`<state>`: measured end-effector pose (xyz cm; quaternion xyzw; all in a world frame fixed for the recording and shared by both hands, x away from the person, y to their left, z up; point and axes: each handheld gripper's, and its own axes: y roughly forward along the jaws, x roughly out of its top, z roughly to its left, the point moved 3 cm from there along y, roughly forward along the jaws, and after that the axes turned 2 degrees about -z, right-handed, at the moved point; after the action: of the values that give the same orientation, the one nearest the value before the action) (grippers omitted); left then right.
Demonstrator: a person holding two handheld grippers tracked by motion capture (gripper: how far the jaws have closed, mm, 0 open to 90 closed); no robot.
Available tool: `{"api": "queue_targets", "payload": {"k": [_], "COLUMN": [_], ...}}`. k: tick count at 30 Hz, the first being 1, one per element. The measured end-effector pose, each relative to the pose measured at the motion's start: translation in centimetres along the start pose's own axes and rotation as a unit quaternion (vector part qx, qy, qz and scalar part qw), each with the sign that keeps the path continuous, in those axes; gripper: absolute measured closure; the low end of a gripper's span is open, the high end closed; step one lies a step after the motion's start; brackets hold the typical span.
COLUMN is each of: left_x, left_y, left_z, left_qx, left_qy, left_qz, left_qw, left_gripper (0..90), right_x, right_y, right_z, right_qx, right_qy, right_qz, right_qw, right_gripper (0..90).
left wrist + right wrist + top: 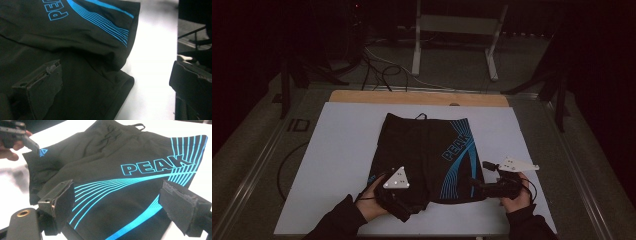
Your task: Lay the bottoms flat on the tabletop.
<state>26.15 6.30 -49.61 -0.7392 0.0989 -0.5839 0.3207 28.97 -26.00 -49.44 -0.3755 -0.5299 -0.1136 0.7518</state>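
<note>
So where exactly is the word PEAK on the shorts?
In the high view, PEAK is printed in blue outline on the right leg of the black shorts, beside the blue curved stripes and just above the right tongs.

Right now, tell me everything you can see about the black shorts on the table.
The shorts are black, of smooth, slightly shiny fabric, with bright blue curved stripes and the word PEAK in blue outline on one leg, and a small blue logo near the other leg's hem. They lie flat on the white board, waistband toward the far edge with a small loop showing there, leg hems toward the person. The fabric is creased between the legs. The left gripper and right gripper sit at the leg hems, jaws open over the cloth.
</note>
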Motion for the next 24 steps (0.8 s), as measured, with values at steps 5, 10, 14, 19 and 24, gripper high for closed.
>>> {"api": "queue_targets", "payload": {"k": [5, 10, 14, 19, 24], "left_x": [-0.4, -1.3, -2.3, -3.7, -5.3], "left_y": [-1.6, -3.4, -4.9, -6.2, -8.2], "left_z": [1.0, 2.2, 3.1, 3.8, 4.8], "left_qx": [-0.004, 0.012, 0.028, 0.040, 0.058], "left_qy": [-0.009, -0.024, -0.041, -0.053, -0.072], "left_qz": [-0.017, -0.023, -0.032, -0.034, -0.041], "left_qw": [0.9998, 0.9994, 0.9983, 0.9972, 0.9949], "left_gripper": [0.0, 0.0, 0.0, 0.0, 0.0], "right_x": [-0.1, -0.3, -0.4, -0.4, -0.4], "right_y": [0.2, 0.2, 0.3, 0.5, 0.6], "right_z": [0.1, 0.0, 0.2, 0.3, 0.4], "right_qx": [0.005, 0.007, 0.008, 0.014, 0.013], "right_qy": [-0.007, -0.014, -0.020, -0.022, -0.027], "right_qz": [0.002, -0.004, -0.003, -0.002, 0.001], "right_qw": [1.0000, 0.9999, 0.9998, 0.9997, 0.9995], "right_gripper": [13.8, 13.5, 13.3, 13.2, 13.1]}}
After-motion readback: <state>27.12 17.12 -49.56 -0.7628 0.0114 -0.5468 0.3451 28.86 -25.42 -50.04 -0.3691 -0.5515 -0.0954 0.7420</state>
